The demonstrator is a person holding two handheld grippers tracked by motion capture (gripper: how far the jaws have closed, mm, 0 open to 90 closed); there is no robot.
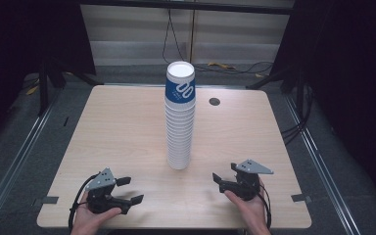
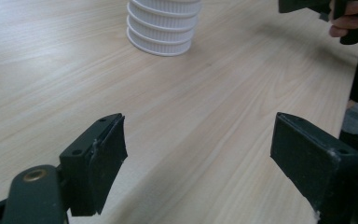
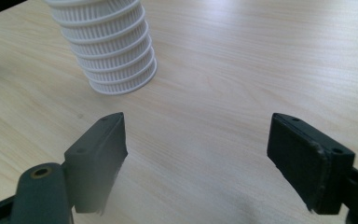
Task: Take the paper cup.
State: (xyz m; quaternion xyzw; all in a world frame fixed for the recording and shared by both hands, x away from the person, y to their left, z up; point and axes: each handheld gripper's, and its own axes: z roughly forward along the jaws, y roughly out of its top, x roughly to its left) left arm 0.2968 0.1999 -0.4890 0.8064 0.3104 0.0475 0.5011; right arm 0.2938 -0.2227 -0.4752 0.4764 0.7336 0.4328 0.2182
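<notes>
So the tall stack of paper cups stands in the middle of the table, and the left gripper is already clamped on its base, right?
Not quite. The stack of paper cups does stand in the middle of the table, but the left gripper is not clamped on it. The high view shows it near the table's front edge, apart from the stack, and the left gripper view shows its jaws open with bare wood between them.

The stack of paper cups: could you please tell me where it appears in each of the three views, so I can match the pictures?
High view: the stack of paper cups stands upright at the middle of the table, its top cup blue-banded.
Left gripper view: its ribbed white base sits at the top edge, just left of centre.
Right gripper view: its base is at the upper left.
Shared landmark: the bottom rim of the stack on the light wood.
</notes>
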